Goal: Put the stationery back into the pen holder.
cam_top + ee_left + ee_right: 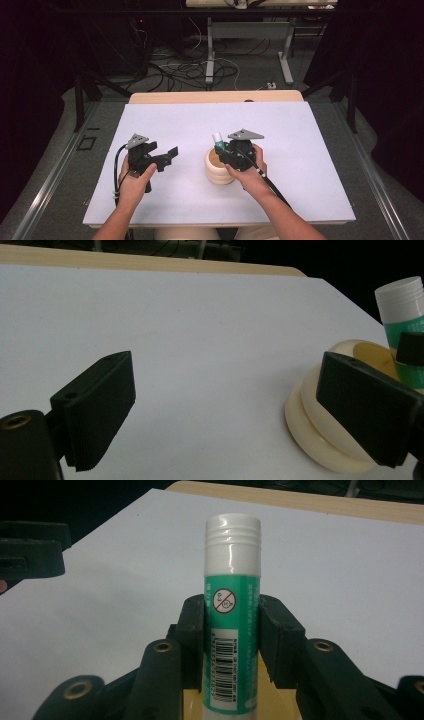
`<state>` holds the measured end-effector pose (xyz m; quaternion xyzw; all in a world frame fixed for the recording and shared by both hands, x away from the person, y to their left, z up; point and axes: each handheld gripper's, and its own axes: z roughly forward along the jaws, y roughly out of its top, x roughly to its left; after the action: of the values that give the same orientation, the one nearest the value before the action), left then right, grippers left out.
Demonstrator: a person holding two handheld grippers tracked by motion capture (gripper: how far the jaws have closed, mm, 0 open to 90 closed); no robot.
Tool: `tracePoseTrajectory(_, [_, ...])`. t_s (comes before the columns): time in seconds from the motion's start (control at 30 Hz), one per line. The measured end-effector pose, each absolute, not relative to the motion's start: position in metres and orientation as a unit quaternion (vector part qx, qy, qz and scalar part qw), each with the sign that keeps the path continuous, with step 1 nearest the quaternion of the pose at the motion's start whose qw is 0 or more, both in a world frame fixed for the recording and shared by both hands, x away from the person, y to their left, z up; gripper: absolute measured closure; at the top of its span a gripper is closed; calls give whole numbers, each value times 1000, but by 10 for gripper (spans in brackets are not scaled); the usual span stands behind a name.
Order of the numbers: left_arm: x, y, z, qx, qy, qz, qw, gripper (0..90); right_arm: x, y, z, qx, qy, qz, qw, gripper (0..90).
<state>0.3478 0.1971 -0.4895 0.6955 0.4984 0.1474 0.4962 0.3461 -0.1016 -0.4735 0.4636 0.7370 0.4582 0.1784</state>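
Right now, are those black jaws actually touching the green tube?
Touching. In the right gripper view, the right gripper has both black jaws pressed flat against the sides of the green glue stick, with no gap.

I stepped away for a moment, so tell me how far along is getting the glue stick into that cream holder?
Done: the right gripper is shut on the glue stick, held upright. In hand: the stick's lower end is over the opening of the cream holder. Left: probably lowering it fully and letting go; whether it touches the bottom can't be told. The left gripper is open with nothing between its jaws, beside the holder.
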Motion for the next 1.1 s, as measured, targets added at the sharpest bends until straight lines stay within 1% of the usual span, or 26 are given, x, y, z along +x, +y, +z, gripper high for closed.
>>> tracePoseTrajectory(0.73, [348,197,-490,695,500,145,497,88,347,-99,-484,454,747,450,182,645])
tracePoseTrajectory(0.93, [348,197,-491,695,499,145,497,88,342,-102,-479,445,740,463,198,461])
tracePoseTrajectory(1.1, [348,196,-490,695,499,146,497,88,339,-109,-475,435,734,476,215,336])
